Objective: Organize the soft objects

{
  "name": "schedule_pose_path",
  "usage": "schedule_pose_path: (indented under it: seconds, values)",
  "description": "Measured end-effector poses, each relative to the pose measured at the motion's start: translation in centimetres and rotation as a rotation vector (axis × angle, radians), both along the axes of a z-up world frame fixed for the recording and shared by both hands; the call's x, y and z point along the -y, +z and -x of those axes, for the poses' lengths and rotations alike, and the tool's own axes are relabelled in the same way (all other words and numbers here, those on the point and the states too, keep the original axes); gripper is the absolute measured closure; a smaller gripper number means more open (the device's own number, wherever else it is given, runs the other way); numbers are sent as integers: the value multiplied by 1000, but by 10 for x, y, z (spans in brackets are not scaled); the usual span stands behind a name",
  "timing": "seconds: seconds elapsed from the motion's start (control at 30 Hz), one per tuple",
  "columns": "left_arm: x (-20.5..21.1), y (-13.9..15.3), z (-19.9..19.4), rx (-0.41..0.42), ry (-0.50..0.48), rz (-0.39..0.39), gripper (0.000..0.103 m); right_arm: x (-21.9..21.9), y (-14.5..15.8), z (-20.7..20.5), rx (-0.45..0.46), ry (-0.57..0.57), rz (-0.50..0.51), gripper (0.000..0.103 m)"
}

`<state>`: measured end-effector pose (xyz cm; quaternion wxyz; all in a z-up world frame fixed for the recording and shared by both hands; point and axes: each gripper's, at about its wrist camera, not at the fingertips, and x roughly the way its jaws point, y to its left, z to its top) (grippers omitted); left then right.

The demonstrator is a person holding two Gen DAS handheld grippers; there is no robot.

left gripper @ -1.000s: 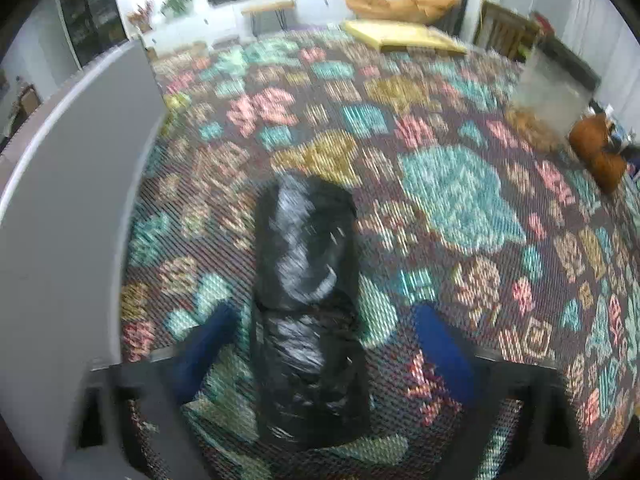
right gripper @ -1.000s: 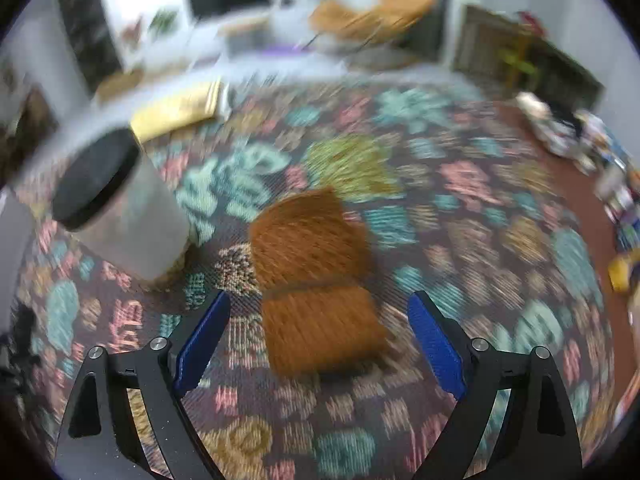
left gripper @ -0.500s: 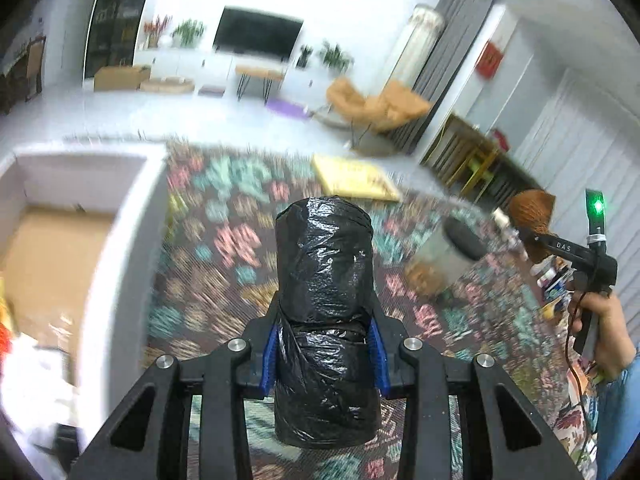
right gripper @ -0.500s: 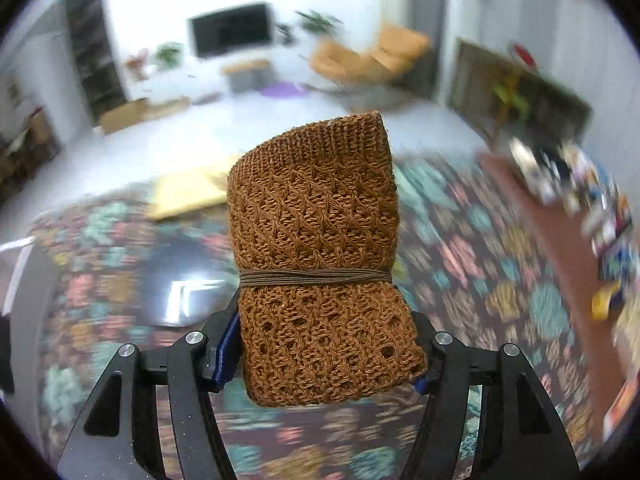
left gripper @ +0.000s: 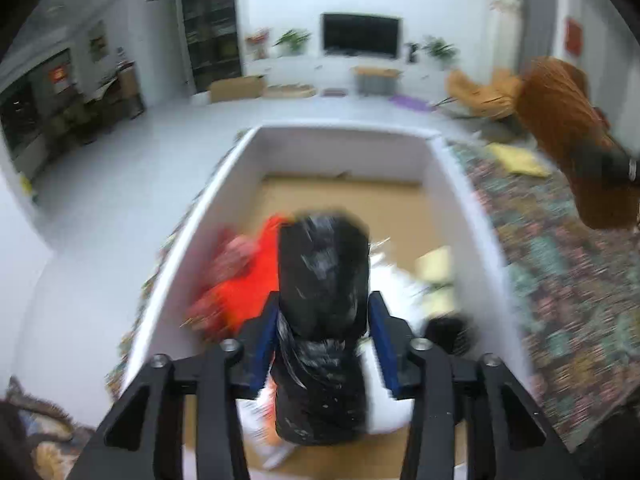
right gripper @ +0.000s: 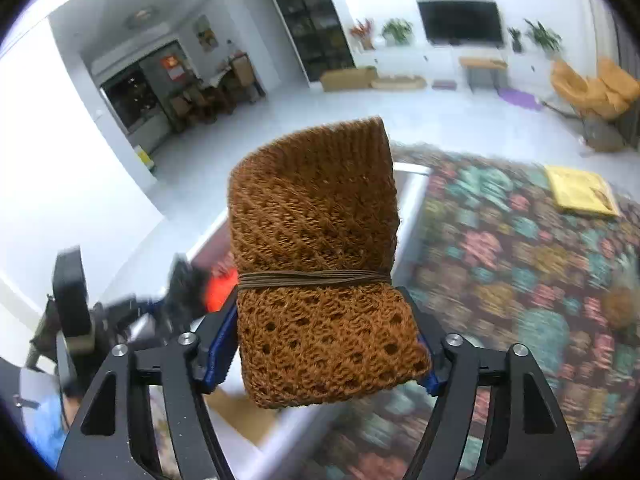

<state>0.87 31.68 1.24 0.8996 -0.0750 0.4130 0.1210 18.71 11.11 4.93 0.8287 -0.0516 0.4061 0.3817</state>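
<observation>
Change: both bundles, a second ago lying on the patterned carpet (right gripper: pixel 520 248), are now lifted to the white open-topped box (left gripper: pixel 452 184).

Left hand-held gripper (left gripper: pixel 324 344): over the box; jaws opening around the black plastic-wrapped roll (left gripper: pixel 322 320), pads still at its sides. Release looks imminent.

Right hand-held gripper (right gripper: pixel 324 344): beside the box's right wall; jaws widening yet gripping the brown knitted bundle with its elastic band (right gripper: pixel 320 272).

Box contents: orange fabric (left gripper: pixel 244 280), pale items, blurred, unidentifiable. Box's near end cut off.

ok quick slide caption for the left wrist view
Left hand-held gripper, jaws opening, carries a black plastic-wrapped roll over the white box.
</observation>
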Motion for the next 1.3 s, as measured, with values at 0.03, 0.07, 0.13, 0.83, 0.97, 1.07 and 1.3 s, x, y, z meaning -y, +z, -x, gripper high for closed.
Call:
schedule_pose_path:
  seconds: [0.03,0.07,0.13,0.83,0.97,1.07,1.3]
  values:
    - [-4,-6,6,0,12,9,36,-16,-7,3,6,1,42,18]
    - [-8,-9,13,6,22,16,25,-27,-12,5,4,1,78,18]
    - [-11,-9,24,44,40,6,17,-26,-16,9,-14,18,74,18]
    - [17,28,73,131,287,-52,0,16,-17,92,54,-62,168,18]
    - [21,29,74,113,278,-74,0,11,-15,102,71,-59,189,18]
    - [23,33,79,122,292,-100,0,6,-15,108,86,-49,206,18]
    - [24,37,84,121,300,-126,0,-1,-17,118,117,-41,241,18]
